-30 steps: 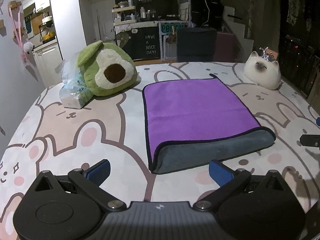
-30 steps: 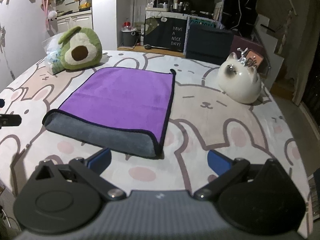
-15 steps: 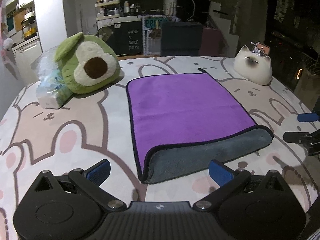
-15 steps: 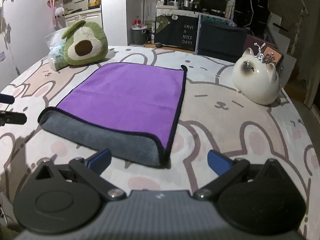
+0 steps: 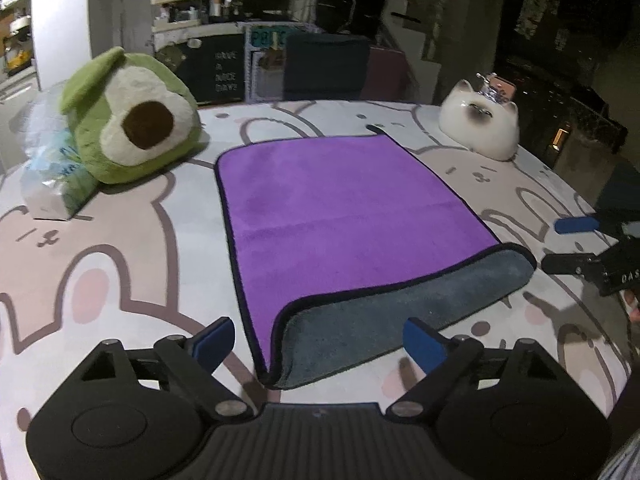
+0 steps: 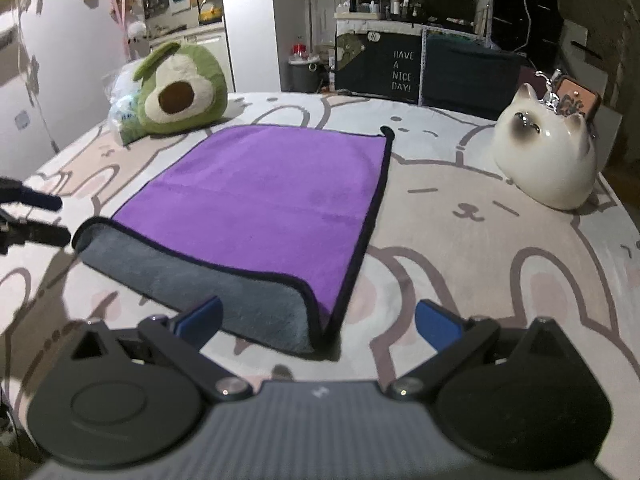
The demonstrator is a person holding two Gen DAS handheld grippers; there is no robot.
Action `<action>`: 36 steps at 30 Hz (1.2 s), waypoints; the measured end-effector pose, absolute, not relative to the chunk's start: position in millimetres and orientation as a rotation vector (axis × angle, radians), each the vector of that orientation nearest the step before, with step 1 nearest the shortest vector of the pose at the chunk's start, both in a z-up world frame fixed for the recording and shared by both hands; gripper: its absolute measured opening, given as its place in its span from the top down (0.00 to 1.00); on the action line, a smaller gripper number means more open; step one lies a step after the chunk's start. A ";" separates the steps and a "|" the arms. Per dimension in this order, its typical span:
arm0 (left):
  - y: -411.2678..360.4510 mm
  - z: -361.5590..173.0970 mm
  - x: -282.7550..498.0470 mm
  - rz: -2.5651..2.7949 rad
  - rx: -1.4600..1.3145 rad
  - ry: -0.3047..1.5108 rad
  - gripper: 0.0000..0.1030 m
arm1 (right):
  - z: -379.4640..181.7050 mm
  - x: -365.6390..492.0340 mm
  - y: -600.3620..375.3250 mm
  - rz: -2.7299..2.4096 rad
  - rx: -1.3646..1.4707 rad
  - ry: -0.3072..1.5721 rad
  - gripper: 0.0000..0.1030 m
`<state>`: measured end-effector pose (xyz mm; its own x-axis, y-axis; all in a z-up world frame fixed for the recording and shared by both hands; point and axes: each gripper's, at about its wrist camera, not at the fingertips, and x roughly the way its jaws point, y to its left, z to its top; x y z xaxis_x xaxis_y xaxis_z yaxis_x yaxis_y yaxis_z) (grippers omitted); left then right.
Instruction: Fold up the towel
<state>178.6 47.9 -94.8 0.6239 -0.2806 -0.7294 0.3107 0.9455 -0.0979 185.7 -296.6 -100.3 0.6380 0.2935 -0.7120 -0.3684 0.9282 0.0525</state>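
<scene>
A purple towel (image 5: 336, 216) with a grey underside and black trim lies folded once on the bunny-print cover, its rounded grey fold toward me. It also shows in the right wrist view (image 6: 264, 204). My left gripper (image 5: 318, 346) is open and empty, just in front of the fold's near left corner. My right gripper (image 6: 318, 322) is open and empty, just in front of the fold's near right corner. The right gripper's fingers (image 5: 576, 226) show at the right edge of the left wrist view. The left gripper's fingers (image 6: 40, 200) show at the left edge of the right wrist view.
A green avocado plush (image 5: 128, 120) and a plastic-wrapped pack (image 5: 48, 176) sit back left of the towel. A white ceramic cat (image 5: 480, 128) stands back right. Shelves and a dark signboard (image 6: 400, 72) lie beyond the far edge.
Both grippers have moved forward and lower toward the towel's folded edge, each nearer its corner. The towel has not moved.
</scene>
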 end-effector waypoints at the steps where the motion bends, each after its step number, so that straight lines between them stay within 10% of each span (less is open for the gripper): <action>1: 48.6 -96.2 179.2 -0.351 0.032 0.831 0.13 | -101.1 187.7 -297.8 0.399 -0.104 0.797 0.00; 15: 61.0 -110.2 192.7 -0.474 -0.038 0.848 0.31 | -106.3 201.3 -310.7 0.517 -0.077 0.791 0.00; 26: 72.7 -114.6 203.9 -0.501 -0.003 0.916 0.51 | -118.8 227.0 -312.4 0.599 -0.022 0.951 0.67; 36: 82.0 -126.2 214.1 -0.512 -0.011 0.975 0.82 | -119.9 227.2 -306.0 0.679 -0.061 0.990 0.78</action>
<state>214.1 82.0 -126.2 0.4527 -0.4193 -0.7869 0.4093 0.8818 -0.2344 227.2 -306.0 -119.9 0.3620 0.4998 -0.7868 -0.5534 0.7945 0.2500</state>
